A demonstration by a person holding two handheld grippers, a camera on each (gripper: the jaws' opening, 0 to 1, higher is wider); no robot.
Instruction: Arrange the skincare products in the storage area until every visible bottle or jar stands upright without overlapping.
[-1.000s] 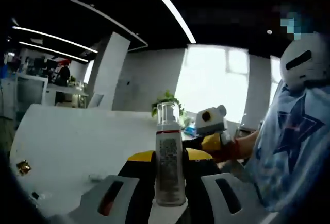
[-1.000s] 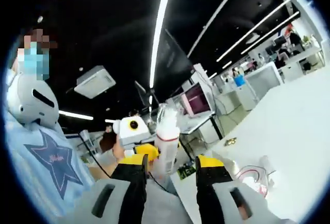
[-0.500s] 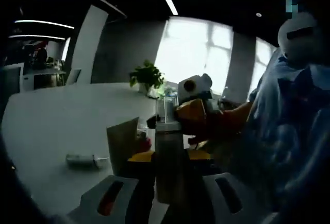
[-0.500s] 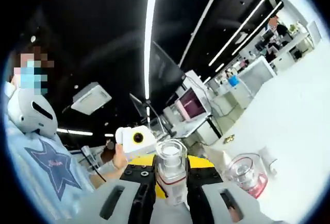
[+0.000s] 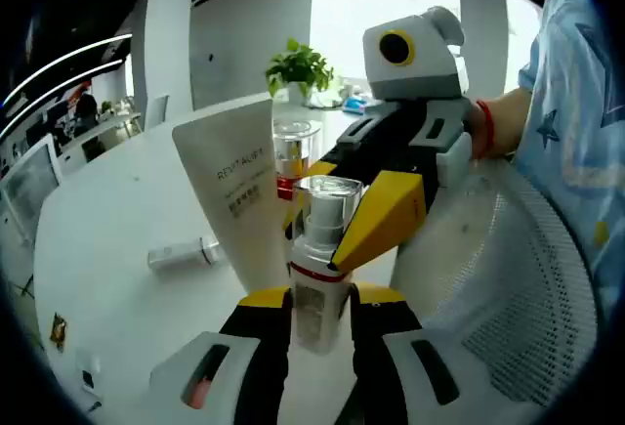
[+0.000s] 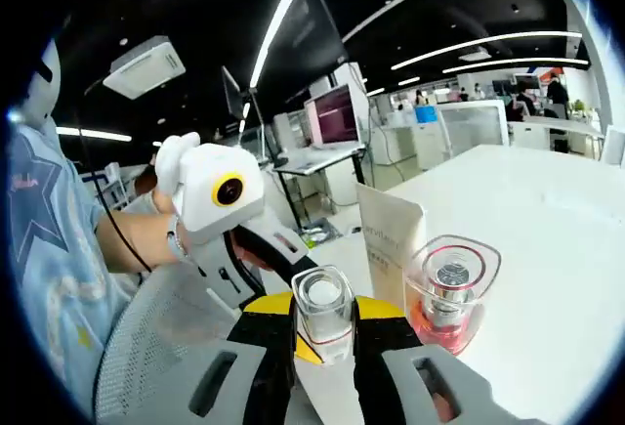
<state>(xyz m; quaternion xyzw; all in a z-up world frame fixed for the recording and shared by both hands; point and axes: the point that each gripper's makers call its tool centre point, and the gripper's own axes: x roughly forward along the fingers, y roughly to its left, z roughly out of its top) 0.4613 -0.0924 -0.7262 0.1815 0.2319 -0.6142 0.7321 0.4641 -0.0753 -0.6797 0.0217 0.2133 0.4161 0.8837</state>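
Observation:
A spray bottle (image 5: 316, 306) with a white label, a red band and a clear cap (image 5: 328, 193) stands up between my left gripper's (image 5: 319, 300) jaws, which are shut on its body. From the upper right my right gripper (image 5: 340, 212) reaches in, its yellow jaws at the cap. In the right gripper view that clear cap (image 6: 323, 310) sits clamped between my right gripper's (image 6: 324, 306) jaws, and the left gripper (image 6: 281, 267) shows beyond it. Just behind stand a cream tube (image 5: 242, 200) (image 6: 392, 240) and a clear-capped red bottle (image 5: 291, 150) (image 6: 449, 293), both upright.
A small white tube (image 5: 184, 253) lies flat on the white table (image 5: 107, 230). A small gold item (image 5: 59, 328) lies near the table's edge. White mesh (image 5: 532, 293) (image 6: 151, 337) spreads beside the person's sleeve (image 5: 576, 103). A plant (image 5: 299, 63) stands at the far end.
The right gripper came in and shut on the cap of the bottle held by the left one. Both views dropped from the ceiling toward the table, bringing the tube and red bottle near.

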